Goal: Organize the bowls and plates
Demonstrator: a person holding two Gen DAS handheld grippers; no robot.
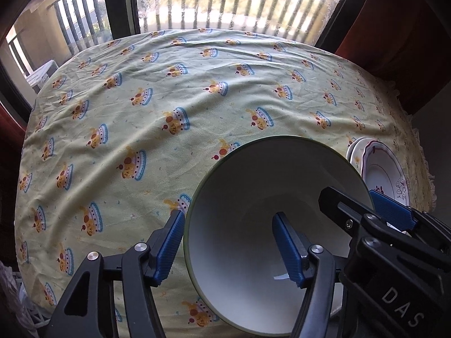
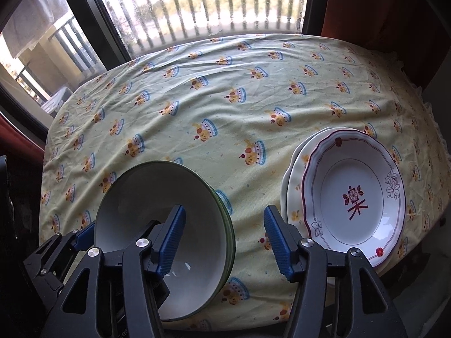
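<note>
A white bowl with a green rim (image 1: 253, 197) sits nested in other green-rimmed bowls (image 2: 174, 197) on the tablecloth near the front edge. My left gripper (image 1: 228, 249) stands open astride the bowl's left rim, one finger outside and one inside, with a gap to the wall. My right gripper (image 2: 225, 243) is open astride the right rim in the same way; one of its pads (image 1: 391, 211) shows past the rim in the left wrist view. To the right lies a flower-patterned plate (image 2: 352, 191) on top of cream plates (image 2: 290, 186), also in the left wrist view (image 1: 386, 174).
A round table under a pale yellow cloth (image 2: 225, 84) printed with cartoon figures fills both views. Behind it are a window with railings (image 2: 211, 2) and dark red curtains (image 2: 380, 14). The plate stack sits close to the table's right edge.
</note>
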